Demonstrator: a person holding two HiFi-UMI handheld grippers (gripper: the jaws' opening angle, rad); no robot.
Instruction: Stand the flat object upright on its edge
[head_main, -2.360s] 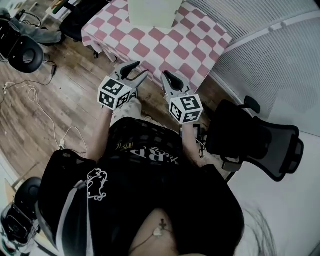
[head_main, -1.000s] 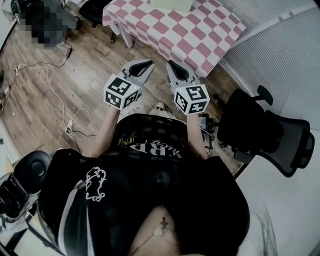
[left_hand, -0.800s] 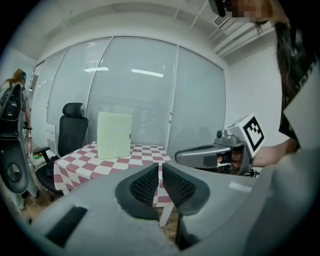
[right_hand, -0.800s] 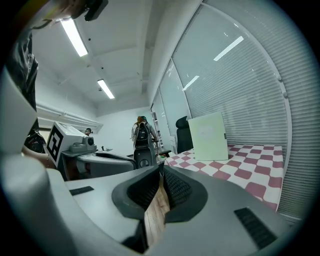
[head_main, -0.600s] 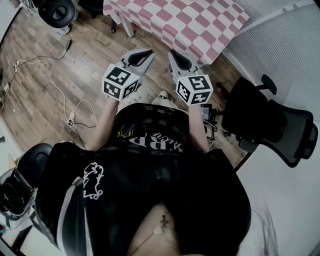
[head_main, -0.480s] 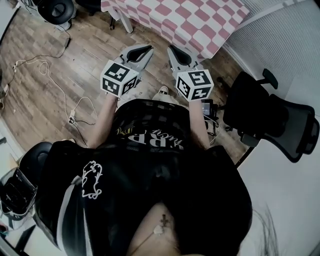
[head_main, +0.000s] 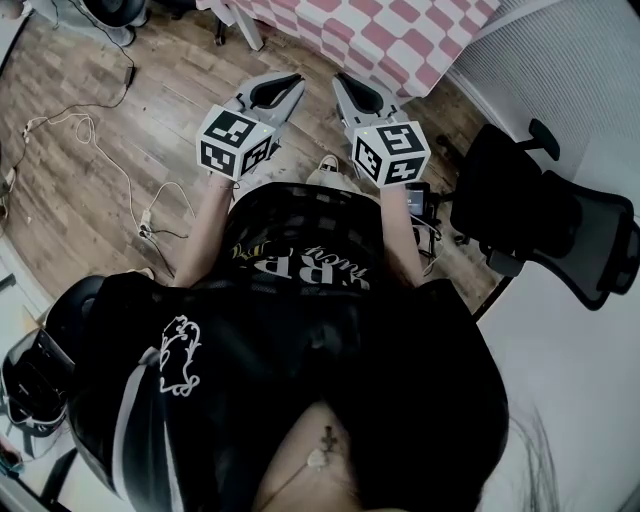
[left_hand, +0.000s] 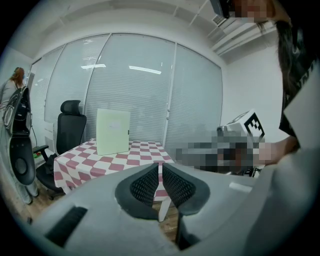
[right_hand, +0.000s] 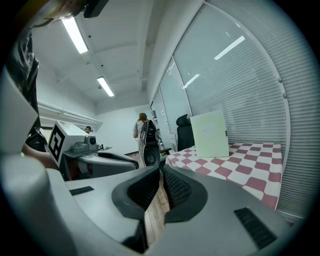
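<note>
Both claws are closed and empty. The left claw (left_hand: 160, 169) has its ribbed pads pressed together with nothing between them, and the right claw (right_hand: 161, 175) is shut the same way. The person holds them side by side, close in front of the body, above the wooden floor (head_main: 120, 120) and short of the tabletop (head_main: 400, 35) with its pink-and-white checked cloth. The flat object (left_hand: 113, 131), a pale green panel, stands upright on that cloth, well apart from both claws. A black office chair (head_main: 555, 225) stands to the person's right. A white cable (head_main: 70, 135) lies on the floor to the left.
</note>
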